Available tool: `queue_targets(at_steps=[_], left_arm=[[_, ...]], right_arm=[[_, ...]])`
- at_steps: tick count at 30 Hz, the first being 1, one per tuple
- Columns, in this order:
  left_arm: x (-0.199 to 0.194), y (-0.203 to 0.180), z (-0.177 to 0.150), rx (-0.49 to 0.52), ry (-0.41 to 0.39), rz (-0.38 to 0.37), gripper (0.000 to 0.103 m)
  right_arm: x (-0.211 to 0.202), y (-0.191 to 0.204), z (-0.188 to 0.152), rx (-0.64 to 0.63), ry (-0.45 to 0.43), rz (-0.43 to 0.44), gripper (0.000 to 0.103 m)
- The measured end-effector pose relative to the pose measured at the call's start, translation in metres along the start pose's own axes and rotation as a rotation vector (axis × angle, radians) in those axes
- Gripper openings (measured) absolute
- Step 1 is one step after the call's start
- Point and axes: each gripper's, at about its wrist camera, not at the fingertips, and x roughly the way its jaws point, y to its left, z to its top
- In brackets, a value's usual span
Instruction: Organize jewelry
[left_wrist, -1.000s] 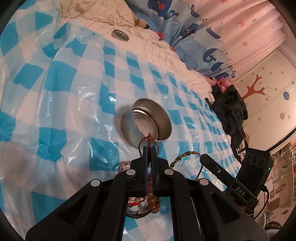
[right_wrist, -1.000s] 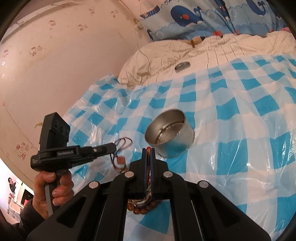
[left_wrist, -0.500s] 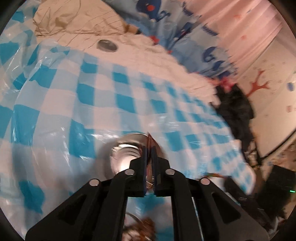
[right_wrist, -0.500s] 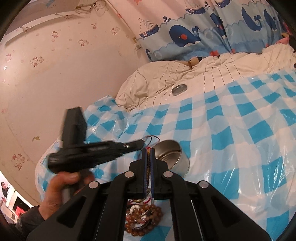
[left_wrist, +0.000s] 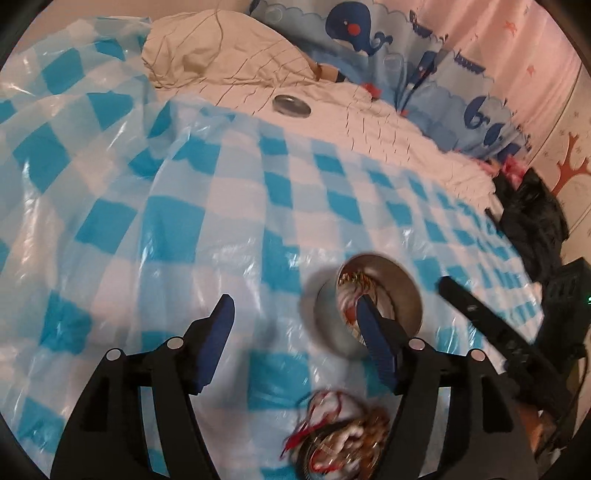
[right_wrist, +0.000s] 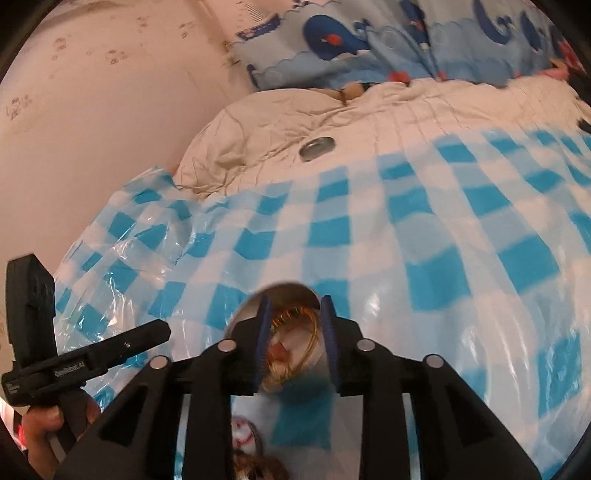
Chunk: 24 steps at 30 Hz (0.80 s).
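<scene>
Both grippers, left (left_wrist: 291, 338) and right (right_wrist: 295, 339), jaws opening empty, drop bracelets into the tin (left_wrist: 369, 302); next, the pile (left_wrist: 343, 439) at six o'clock.

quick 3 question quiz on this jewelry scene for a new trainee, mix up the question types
1. True or false: the metal tin already has jewelry inside it.
2. Multiple choice: where is the round lid? A) on the tin B) on the cream quilt beyond the checked plastic sheet C) between the left tongs
3. Short answer: what lies on the sheet near the bottom of the left wrist view, outside the tin?

Key:
1. True: beads and cords show inside it, and the right tongs are opening just above it.
2. B
3. A pile of bracelets, beaded, with red cord.
</scene>
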Motion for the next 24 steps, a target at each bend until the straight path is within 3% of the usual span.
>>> queue_targets(at_steps=[5, 10, 20, 24], left_arm=[[-0.018, -0.004, -0.024, 0.07, -0.012, 0.054, 0.073], [-0.021, -0.005, -0.04, 0.077, 0.026, 0.058, 0.074], [-0.034, -0.02, -0.063, 0.123, 0.035, 0.063, 0.084], [-0.037, -0.01, -0.057, 0.077, 0.023, 0.072, 0.086]], right_arm=[[-0.05, -0.003, -0.037, -0.003, 0.017, 0.028, 0.047], [-0.059, 0.002, -0.065, 0.008, 0.097, 0.078, 0.047], [-0.064, 0.038, -0.111, -0.14, 0.209, 0.138, 0.055], [-0.057, 0.048, -0.121, -0.164, 0.197, 0.163, 0.055]])
